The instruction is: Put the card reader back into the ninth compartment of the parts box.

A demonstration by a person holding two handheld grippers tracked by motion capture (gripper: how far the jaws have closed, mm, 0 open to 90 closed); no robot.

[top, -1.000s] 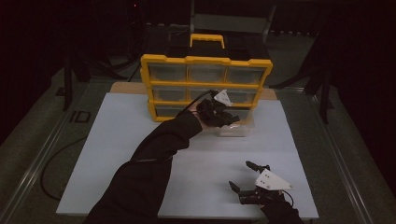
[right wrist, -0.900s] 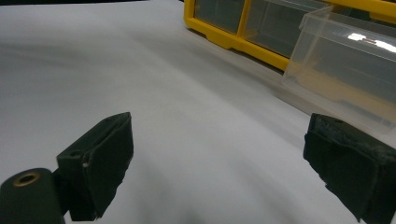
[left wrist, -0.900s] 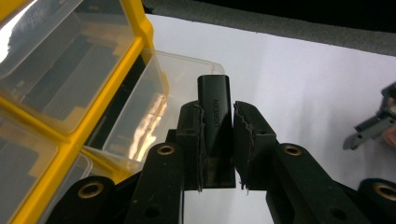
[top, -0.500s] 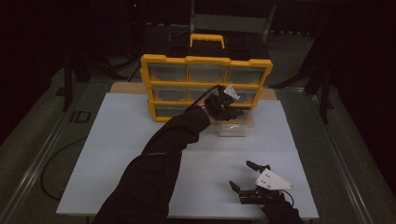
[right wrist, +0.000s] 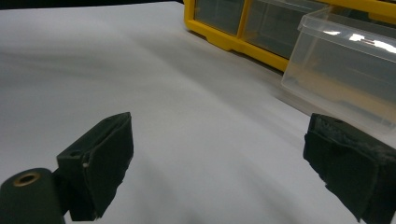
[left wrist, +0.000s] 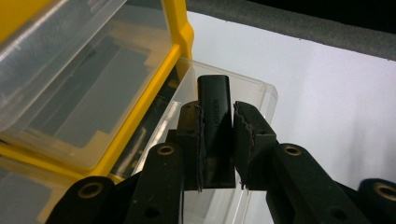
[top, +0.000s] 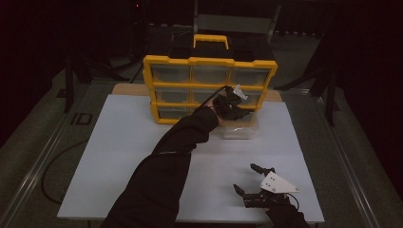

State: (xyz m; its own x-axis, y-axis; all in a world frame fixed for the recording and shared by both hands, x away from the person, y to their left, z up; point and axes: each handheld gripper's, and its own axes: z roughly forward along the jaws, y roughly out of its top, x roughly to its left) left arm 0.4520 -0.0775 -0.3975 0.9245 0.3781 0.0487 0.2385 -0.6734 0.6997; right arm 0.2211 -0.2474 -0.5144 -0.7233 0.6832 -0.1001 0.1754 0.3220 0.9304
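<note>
My left gripper (left wrist: 218, 135) is shut on a small black block (left wrist: 214, 112) that stands upright between its pads. It hangs over a clear plastic drawer (left wrist: 243, 93) pulled out in front of the yellow drawer cabinet (top: 209, 88). From above, the left gripper (top: 235, 108) hovers just over that drawer (top: 240, 130) at the cabinet's lower right. Near the table's front edge my right gripper (top: 252, 178) rests open, with nothing between its fingers (right wrist: 105, 158). The right gripper view also takes in the clear drawer (right wrist: 350, 65) and the cabinet (right wrist: 233, 28) farther off.
A white sheet (top: 119, 152) covers the table top. The cabinet has three rows of clear drawers and a yellow handle (top: 210, 40) on top. A black cable (top: 52, 166) trails off the table's left side. A dark frame and stands surround the table.
My left arm has carried the black block to the right and a little down, from the cabinet's front to above the clear drawer. The right gripper has stayed where it was.
</note>
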